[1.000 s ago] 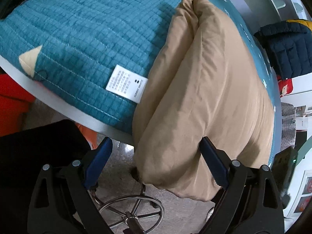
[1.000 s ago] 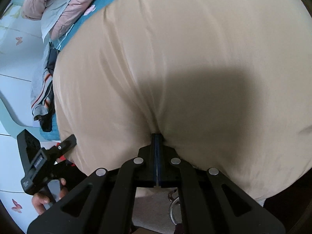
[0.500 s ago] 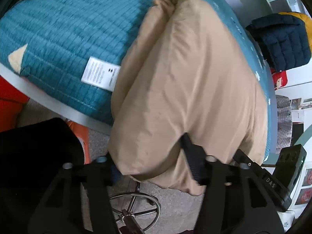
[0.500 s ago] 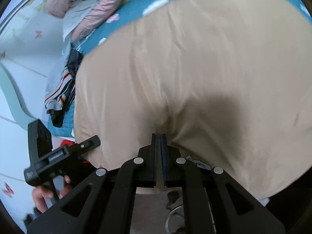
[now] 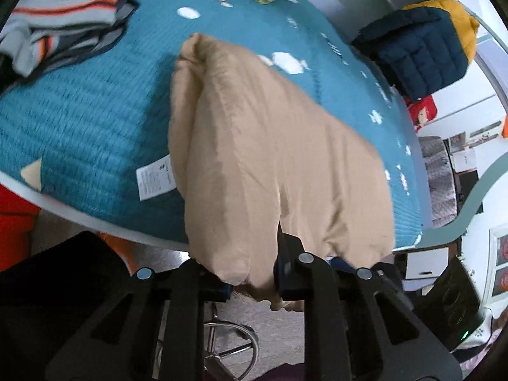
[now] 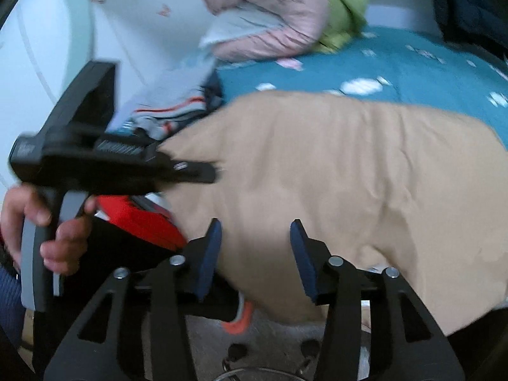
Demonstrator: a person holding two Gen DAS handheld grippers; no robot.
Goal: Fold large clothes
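A large tan padded garment (image 5: 270, 158) lies folded on the teal quilted mat (image 5: 82, 120), its near end hanging over the table edge. My left gripper (image 5: 252, 281) is shut on that near end of the tan garment. In the right wrist view the tan garment (image 6: 349, 174) fills the middle. My right gripper (image 6: 255, 254) is open, its blue pads (image 6: 209, 254) apart with the garment's edge between them and not pinched. The left gripper's body (image 6: 104, 158) and the hand holding it show at the left.
A grey striped garment (image 5: 63, 22) lies at the mat's far left. Pink and green clothes (image 6: 279, 22) are piled at the back. A navy and yellow puffer jacket (image 5: 422, 50) hangs at the right. A chair base (image 5: 228, 346) stands on the floor below the table edge (image 5: 95, 219).
My left gripper closed on the garment's near end and lifted back. My right gripper, shut on the garment before, has opened and let it go and now sits higher.
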